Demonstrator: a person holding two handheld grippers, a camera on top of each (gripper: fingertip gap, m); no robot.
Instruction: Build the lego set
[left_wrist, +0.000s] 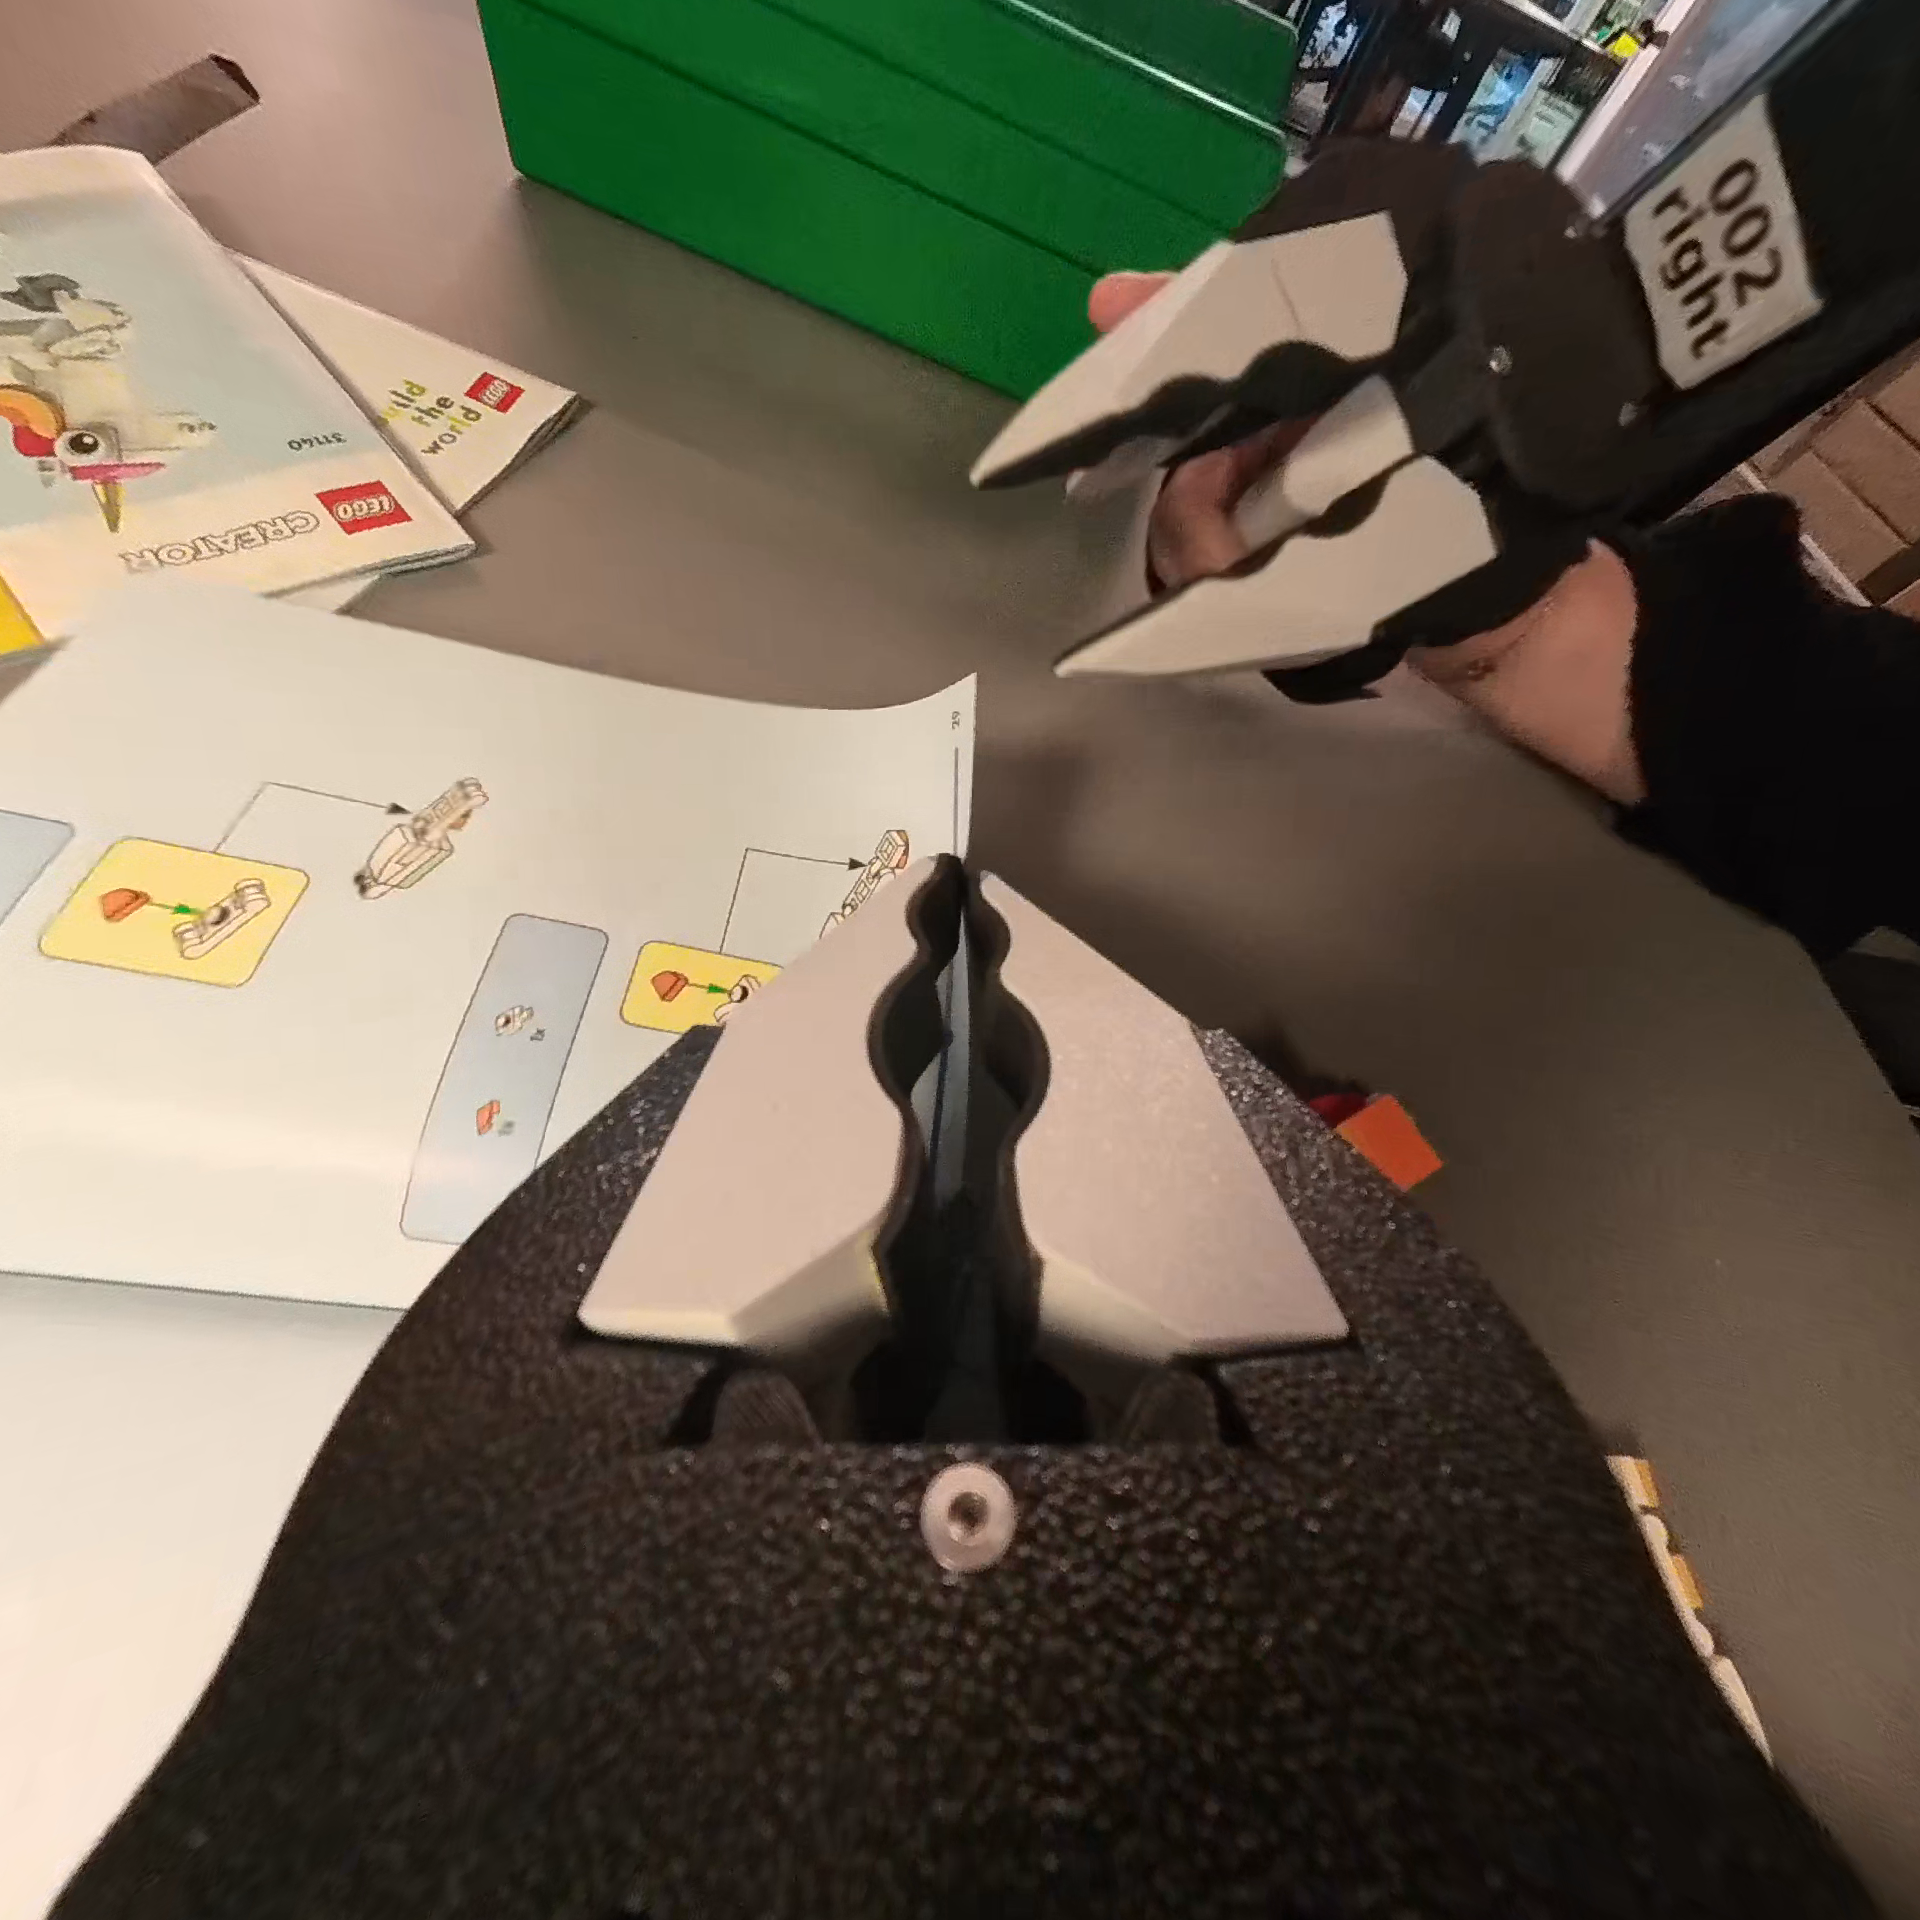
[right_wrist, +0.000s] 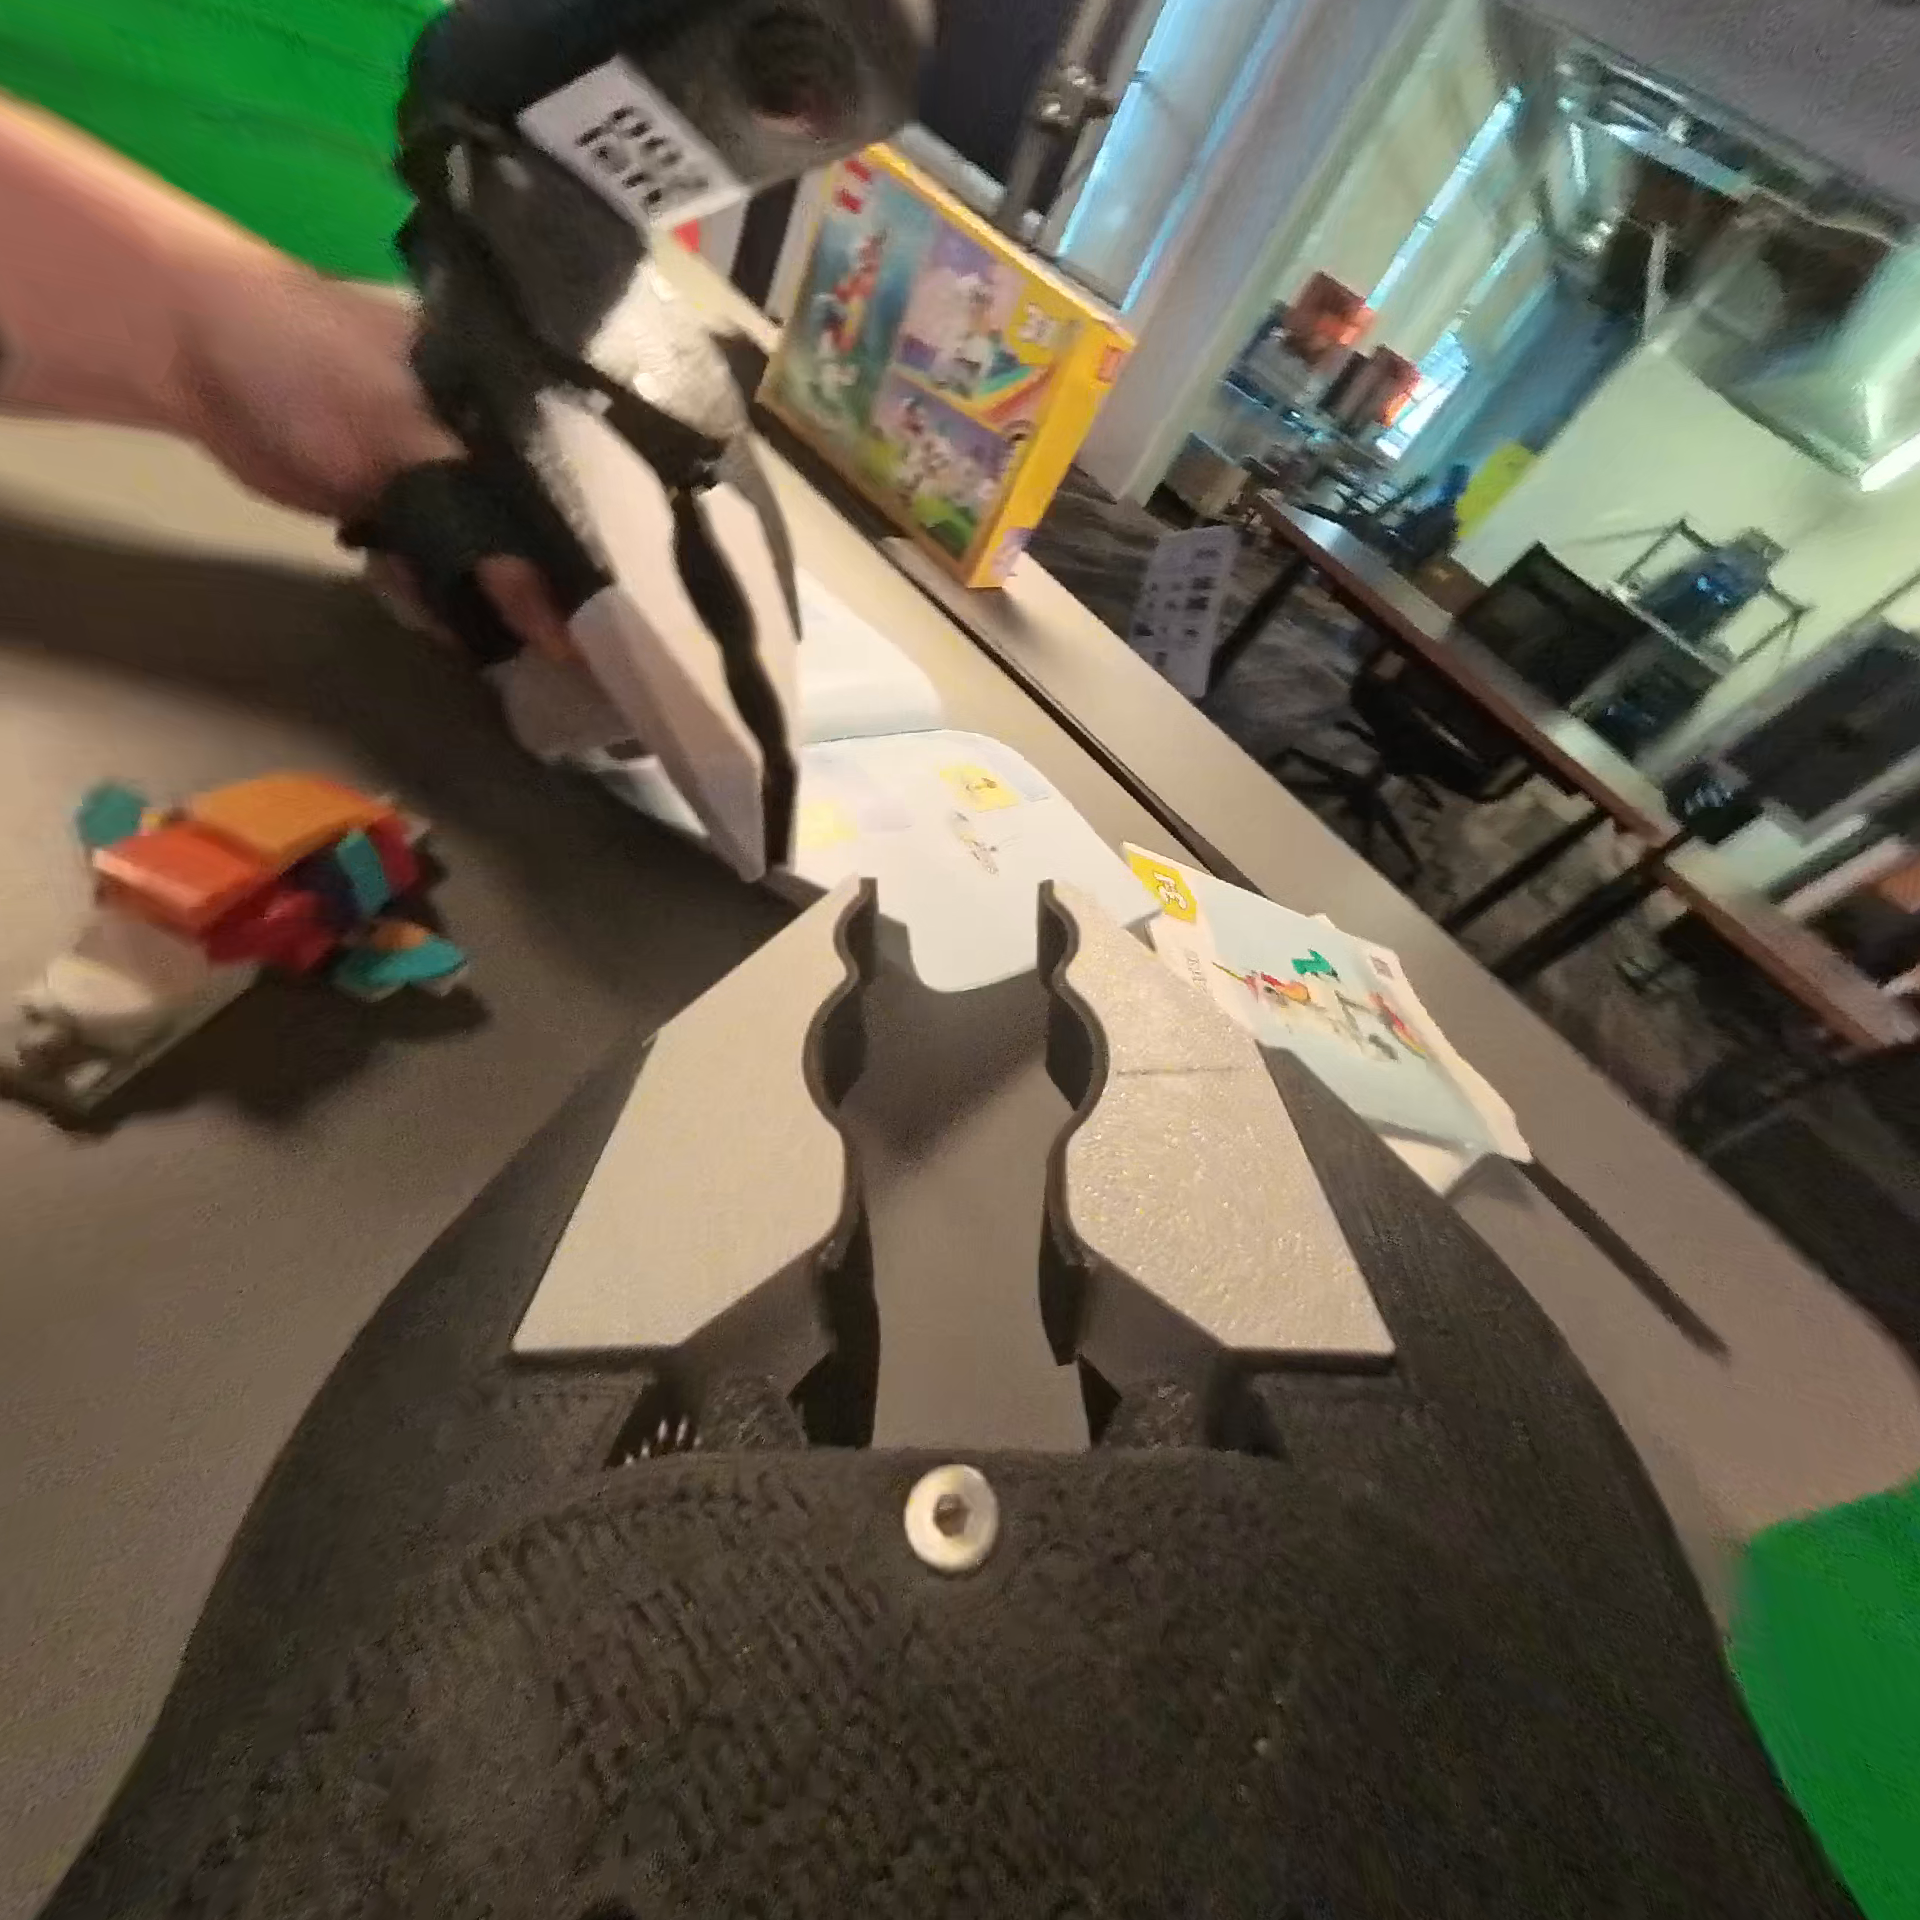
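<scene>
The open instruction booklet (left_wrist: 416, 790) lies on the grey table (left_wrist: 1299, 935). My left gripper (left_wrist: 958, 868) is shut on the right edge of its page; a thin strip of paper shows between the fingers. In the right wrist view the left gripper (right_wrist: 769, 857) points down at the booklet (right_wrist: 935, 821). My right gripper (right_wrist: 951, 894) is open and empty, held above the table to the right of the booklet; it also shows in the left wrist view (left_wrist: 1023, 571). A partly built model (right_wrist: 260, 883) of orange, red, teal and white bricks sits on the table to the left.
A green box (left_wrist: 883, 156) stands at the back of the table. Two closed booklets (left_wrist: 156, 416) lie left of it. The yellow set box (right_wrist: 935, 364) stands at the table's far edge. An orange brick (left_wrist: 1387, 1138) peeks out beside my left gripper. One gripper's finger ends stand about 5 cm off the other's.
</scene>
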